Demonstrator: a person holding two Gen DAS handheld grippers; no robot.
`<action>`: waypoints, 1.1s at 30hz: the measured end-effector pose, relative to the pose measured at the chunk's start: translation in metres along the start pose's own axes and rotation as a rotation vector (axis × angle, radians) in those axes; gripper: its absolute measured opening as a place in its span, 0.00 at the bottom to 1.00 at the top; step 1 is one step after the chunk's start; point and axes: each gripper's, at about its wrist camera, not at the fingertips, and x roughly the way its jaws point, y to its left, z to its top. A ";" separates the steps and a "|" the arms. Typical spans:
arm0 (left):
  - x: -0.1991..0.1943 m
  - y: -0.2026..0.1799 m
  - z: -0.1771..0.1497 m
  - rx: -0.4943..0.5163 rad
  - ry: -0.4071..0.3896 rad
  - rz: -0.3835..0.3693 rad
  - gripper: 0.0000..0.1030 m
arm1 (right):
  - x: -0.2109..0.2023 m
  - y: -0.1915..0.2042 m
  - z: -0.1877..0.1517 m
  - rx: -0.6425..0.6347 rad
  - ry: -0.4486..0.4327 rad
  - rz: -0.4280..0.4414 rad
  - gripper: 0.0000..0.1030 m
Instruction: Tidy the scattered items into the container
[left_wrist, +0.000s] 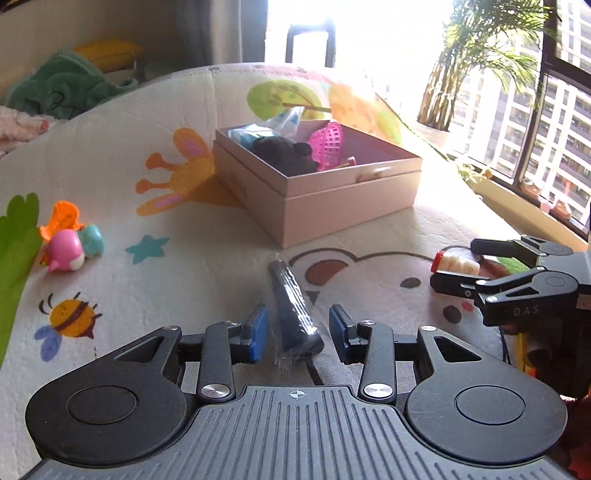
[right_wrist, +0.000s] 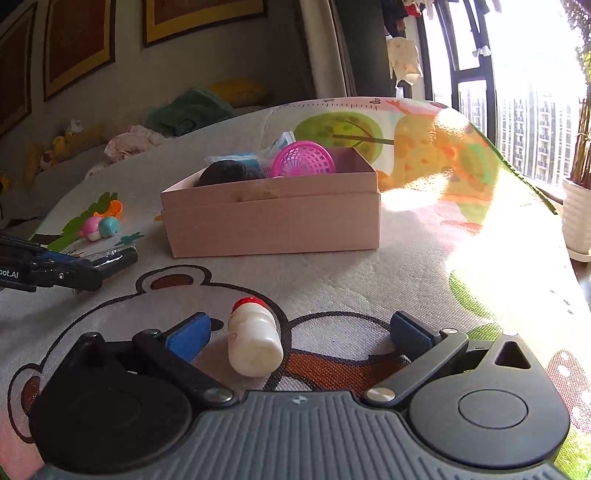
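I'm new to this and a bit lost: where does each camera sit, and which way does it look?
Left wrist: on the left gripper, looking along it at a dark wrapped item; the right gripper shows.
Right wrist: on the right gripper, facing a small white bottle; the left gripper shows.
Shared: the pink box, the play mat.

- The box sits on the play mat, beyond both grippers.
- In the box lie a basket, a plush lump and a plastic bag.
- A wrapped bar lies on the mat between the left gripper's spread fingers.
- A small bottle lies on its side between the right gripper's fingers, nearer the left one.
- A cluster of small toys rests left of the box, well apart from it.
- Potted plants stand behind the mat's right edge.
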 end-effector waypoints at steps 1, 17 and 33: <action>0.000 -0.003 -0.003 0.014 0.002 0.009 0.47 | 0.000 0.001 0.000 -0.006 0.004 -0.004 1.00; -0.001 0.062 -0.010 -0.081 0.025 0.442 0.94 | -0.001 0.011 0.000 -0.077 0.038 -0.031 1.00; -0.007 0.052 -0.025 -0.263 -0.051 0.173 1.00 | -0.040 0.004 0.016 -0.269 -0.006 -0.279 1.00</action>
